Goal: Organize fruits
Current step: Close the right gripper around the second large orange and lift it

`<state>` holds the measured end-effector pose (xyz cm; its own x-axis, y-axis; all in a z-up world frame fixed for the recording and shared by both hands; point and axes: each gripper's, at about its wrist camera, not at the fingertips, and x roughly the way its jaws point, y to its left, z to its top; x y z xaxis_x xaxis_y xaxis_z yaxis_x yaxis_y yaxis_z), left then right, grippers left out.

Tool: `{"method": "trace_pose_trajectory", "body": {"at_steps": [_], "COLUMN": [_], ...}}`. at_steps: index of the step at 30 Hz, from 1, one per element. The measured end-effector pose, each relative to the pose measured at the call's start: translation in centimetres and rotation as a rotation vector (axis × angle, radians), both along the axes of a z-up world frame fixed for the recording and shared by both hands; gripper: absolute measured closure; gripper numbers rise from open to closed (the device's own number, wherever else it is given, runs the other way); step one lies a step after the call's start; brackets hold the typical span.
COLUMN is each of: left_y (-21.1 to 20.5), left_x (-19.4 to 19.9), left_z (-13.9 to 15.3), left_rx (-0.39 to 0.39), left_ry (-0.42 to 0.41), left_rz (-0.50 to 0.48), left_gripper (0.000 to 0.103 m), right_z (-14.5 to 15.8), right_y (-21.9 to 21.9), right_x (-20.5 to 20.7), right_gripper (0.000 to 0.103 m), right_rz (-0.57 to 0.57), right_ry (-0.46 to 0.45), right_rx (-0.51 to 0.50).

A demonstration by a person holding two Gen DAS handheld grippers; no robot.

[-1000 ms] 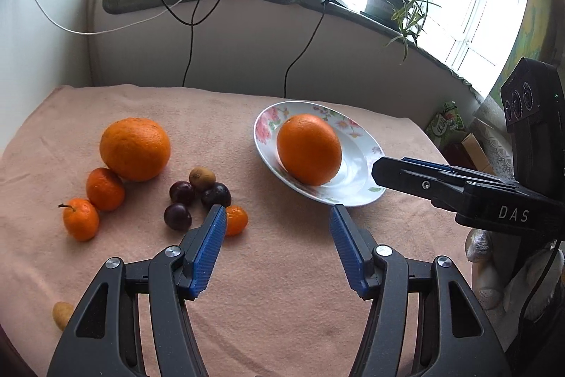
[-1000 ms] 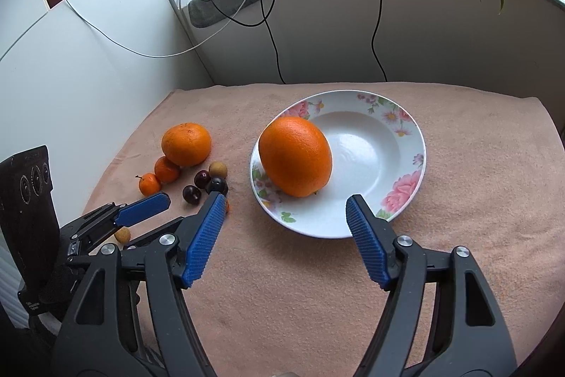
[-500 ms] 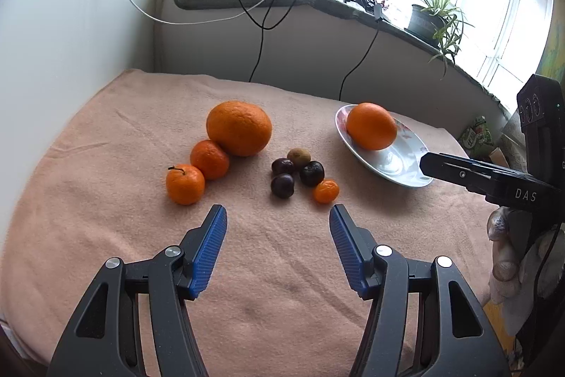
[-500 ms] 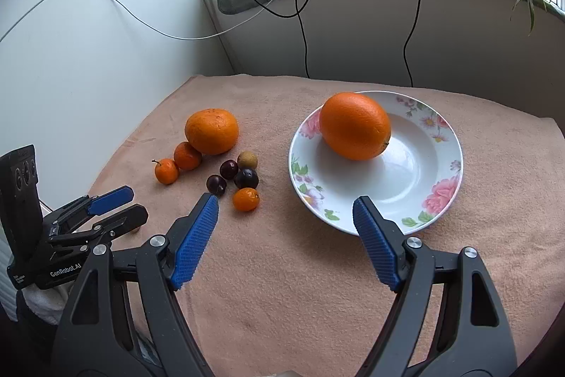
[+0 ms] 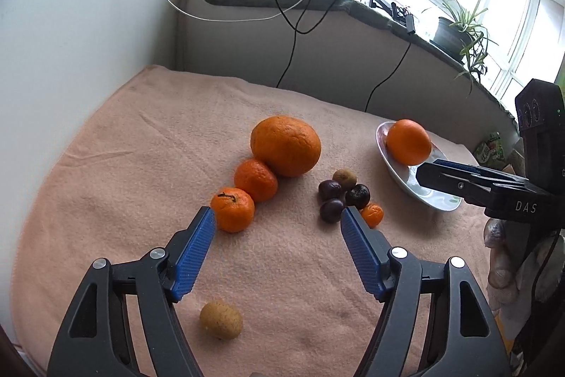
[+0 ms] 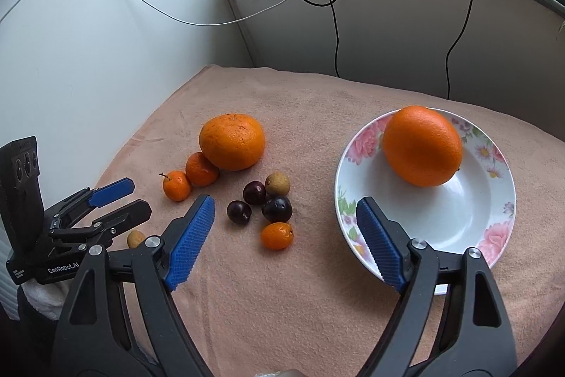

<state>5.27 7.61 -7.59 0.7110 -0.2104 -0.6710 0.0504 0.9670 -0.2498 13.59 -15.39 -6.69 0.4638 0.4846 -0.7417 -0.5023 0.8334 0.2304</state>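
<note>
Both grippers, left (image 5: 275,221) and right (image 6: 284,212), have swung from the plate (image 6: 455,225) toward the loose fruit, fingers opening, empty; next pick looks imminent.

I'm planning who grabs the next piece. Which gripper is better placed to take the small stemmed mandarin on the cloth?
Left, probably. The left gripper hangs just short of the stemmed mandarin, jaws opening, nothing between them. The right gripper sits nearer the plate.
</note>
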Motion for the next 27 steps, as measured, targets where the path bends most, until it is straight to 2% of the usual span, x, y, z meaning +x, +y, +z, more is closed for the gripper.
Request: {"method": "trace_pose_trajectory", "body": {"at_steps": [4,18,23,27], "left_y": [-0.1,0.2,0.6,0.6], "left_x": [1.6,6.2,8.0,8.8], "left_z": [0.3,-1.2,-1.8,-2.1], "left_rx": [0.020,-0.026,-0.089,-0.092], "left_ry": [-0.004,0.041,0.079,0.090], "left_rz": [-0.031,-0.098,-0.108,-0.105], "left_gripper": [0.028,0.028,0.028,0.029], "right_z": [-0.2,-1.9,-3.3,-4.1], "right_y": [1.8,6.3,7.2,7.9], "right_x": [1.2,6.2,8.0,8.7], "right_gripper": [0.018,0.018,0.018,0.018], "right_rz": [0.020,0.051,0.044,0.052], "right_ry": [0.018,0.166,0.239,0.282], "right_rx": [-0.003,0.070,0.096,0.113]}}
